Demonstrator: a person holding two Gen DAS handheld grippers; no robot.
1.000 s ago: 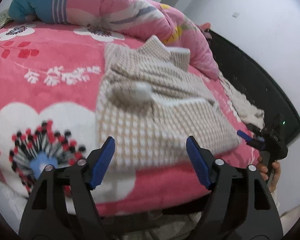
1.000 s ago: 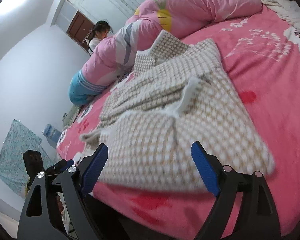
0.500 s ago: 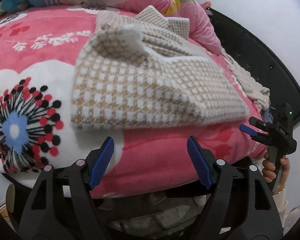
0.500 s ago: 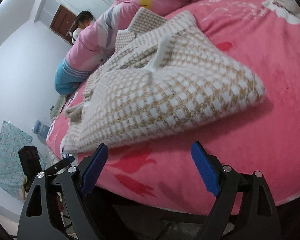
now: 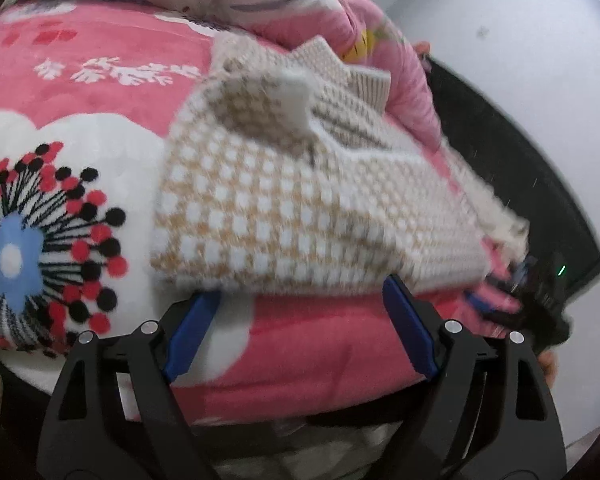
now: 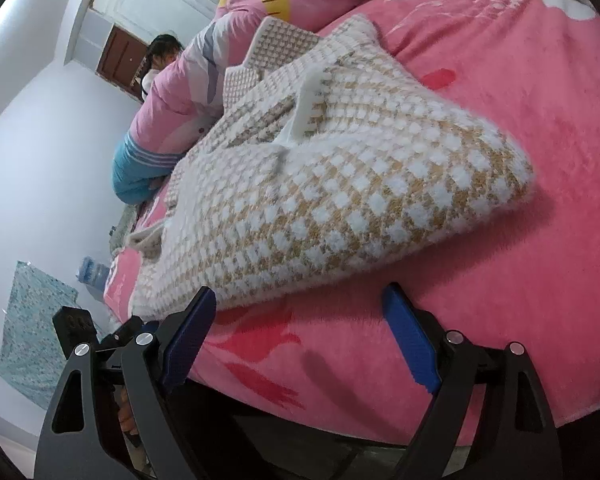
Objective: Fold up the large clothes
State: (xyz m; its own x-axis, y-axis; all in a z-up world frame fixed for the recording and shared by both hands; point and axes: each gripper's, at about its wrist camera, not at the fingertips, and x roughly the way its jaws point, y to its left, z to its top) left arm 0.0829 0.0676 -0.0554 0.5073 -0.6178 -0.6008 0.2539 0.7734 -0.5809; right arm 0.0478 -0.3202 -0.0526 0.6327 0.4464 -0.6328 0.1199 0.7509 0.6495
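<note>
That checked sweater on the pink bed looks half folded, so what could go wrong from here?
The sweater lies close to the near edge of the pink blanket, so a tug might drag it off. Both the left gripper, its jaws opening, and the right gripper hold nothing; pinching only the fluffy top layer could undo the fold.

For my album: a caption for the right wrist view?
Open right gripper near a folded checked sweater on a pink blanket.

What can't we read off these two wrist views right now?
- Sweater, left wrist view: motion blur smears its right edge; underside hidden against the pink blanket.
- Right gripper, left wrist view: blurred, near the frame edge.
- Left gripper, right wrist view: mostly hidden behind the near fingers.
- Quilt: covers the bed's far end.
</note>
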